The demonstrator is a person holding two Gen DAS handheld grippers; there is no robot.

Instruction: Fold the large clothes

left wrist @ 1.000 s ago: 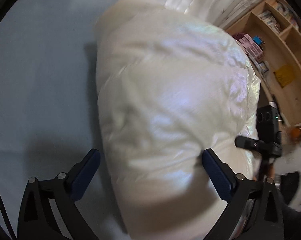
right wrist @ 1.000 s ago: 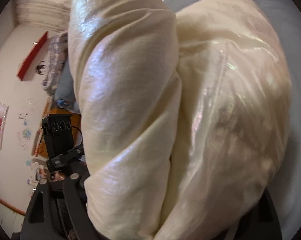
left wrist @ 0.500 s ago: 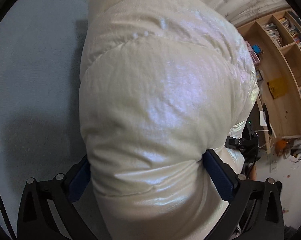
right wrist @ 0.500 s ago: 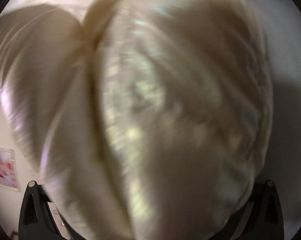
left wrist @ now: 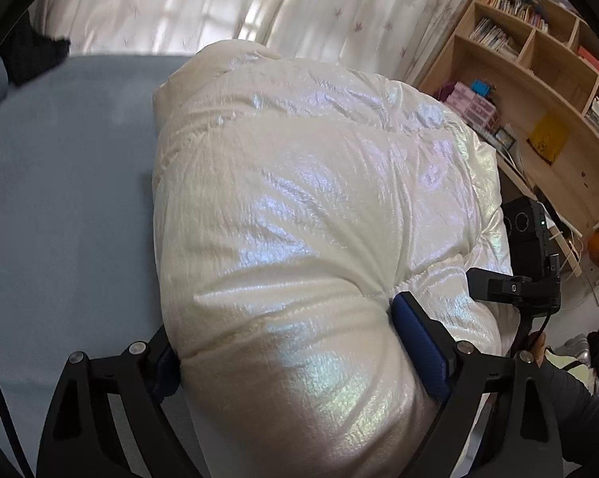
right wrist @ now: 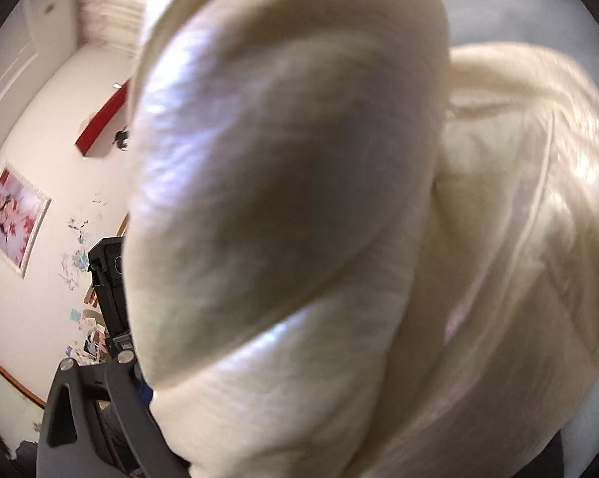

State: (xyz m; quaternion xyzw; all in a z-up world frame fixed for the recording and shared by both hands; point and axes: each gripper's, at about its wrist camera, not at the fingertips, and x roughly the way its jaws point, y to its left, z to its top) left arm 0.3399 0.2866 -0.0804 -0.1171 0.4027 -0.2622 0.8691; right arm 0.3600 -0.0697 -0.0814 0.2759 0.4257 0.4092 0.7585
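- Nearest the left wrist camera, the left gripper [left wrist: 295, 346] is closing its jaws around a thick roll of the cream puffer jacket [left wrist: 307, 199]; both blue pads [left wrist: 419, 350] are pressing into the padding, so the bundle is clamped wide rather than pinched thin.
- Beside it, the right gripper [right wrist: 299, 398] is also narrowing its wide-spread jaws around a fat fold of the same jacket; only its left finger [right wrist: 112, 406] is showing, the other being buried behind fabric, and whether the pads are gripping cannot be told from this blurred view.
- The jacket is lying bunched on the grey-blue bed sheet [left wrist: 68, 199], its bulk stretching from the near edge toward the far side, slightly right of centre.
- Judging by the puffed quilting and pearly sheen, the garment is likely handling as light, soft and springy, with a slick shell that could be sliding out of a shallow hold; taking deep bites across a full fold or along a seam or hem looks safer than nipping the surface.
- Farther off, the star-printed curtains [left wrist: 339, 8] are hanging behind the bed.
- At far right, a wooden bookshelf [left wrist: 538, 79] is standing against the wall.
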